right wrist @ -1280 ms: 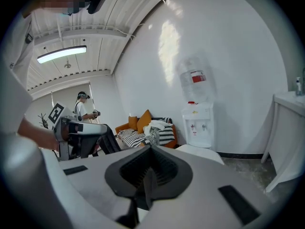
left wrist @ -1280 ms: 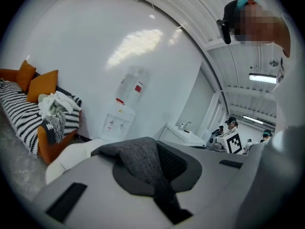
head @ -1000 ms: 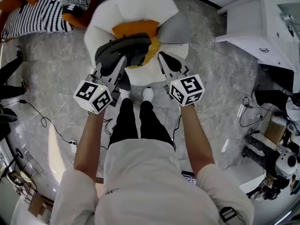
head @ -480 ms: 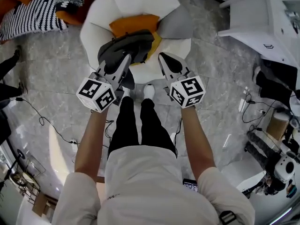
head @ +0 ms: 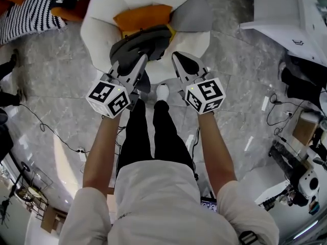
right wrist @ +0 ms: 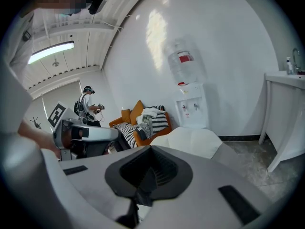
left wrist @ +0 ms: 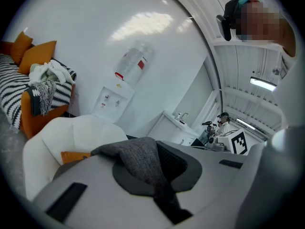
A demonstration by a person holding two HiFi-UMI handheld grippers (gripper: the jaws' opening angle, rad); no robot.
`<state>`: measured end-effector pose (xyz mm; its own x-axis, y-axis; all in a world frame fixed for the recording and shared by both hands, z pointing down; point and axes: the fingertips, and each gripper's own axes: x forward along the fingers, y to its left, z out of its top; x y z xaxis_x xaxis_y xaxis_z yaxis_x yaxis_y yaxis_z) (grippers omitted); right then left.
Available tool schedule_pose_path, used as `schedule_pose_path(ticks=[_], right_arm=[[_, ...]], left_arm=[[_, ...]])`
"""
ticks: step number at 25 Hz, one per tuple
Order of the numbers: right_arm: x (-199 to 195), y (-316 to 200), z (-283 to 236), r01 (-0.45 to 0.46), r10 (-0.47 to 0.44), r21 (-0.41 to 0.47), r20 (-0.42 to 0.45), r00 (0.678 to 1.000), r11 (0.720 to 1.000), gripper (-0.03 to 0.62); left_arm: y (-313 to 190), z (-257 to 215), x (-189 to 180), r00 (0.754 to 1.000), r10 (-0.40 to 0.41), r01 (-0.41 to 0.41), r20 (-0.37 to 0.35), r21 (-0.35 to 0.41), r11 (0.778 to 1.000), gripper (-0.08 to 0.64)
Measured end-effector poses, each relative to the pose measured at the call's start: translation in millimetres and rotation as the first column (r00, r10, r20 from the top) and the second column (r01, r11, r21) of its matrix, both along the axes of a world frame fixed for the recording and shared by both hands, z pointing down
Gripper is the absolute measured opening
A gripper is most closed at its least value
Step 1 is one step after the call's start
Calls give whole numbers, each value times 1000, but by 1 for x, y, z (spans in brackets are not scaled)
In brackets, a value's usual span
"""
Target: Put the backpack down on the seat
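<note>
Head view, marble floor (head: 56, 80), white seat (head: 98, 27), left tongs (head: 142, 60) clamp backpack (head: 145, 39), right tongs (head: 178, 58) closed.

Backpack (head: 143, 40) grey, woven; seat (head: 99, 29) white; cushion (head: 140, 17) orange; throw (head: 28, 19) black-white striped; floor (head: 61, 75) grey marbled.

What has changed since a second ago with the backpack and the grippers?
The left gripper and right gripper have sunk toward the white chair, the left carrying the gray backpack lower over it. Unchanged: left shut on the backpack, right shut and empty beside it, orange cushion on the chair.
</note>
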<state>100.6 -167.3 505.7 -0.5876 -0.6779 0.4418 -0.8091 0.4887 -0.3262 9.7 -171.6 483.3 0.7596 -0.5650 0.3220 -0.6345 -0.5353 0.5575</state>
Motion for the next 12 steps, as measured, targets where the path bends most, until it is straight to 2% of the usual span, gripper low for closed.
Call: schedule_pose_path(ticks=[12], right_arm=[[2, -7, 32, 1, -1, -30, -1, 1000, 1000, 23]], left_arm=[[-8, 41, 5, 1000, 21, -21, 9, -39, 999, 29]])
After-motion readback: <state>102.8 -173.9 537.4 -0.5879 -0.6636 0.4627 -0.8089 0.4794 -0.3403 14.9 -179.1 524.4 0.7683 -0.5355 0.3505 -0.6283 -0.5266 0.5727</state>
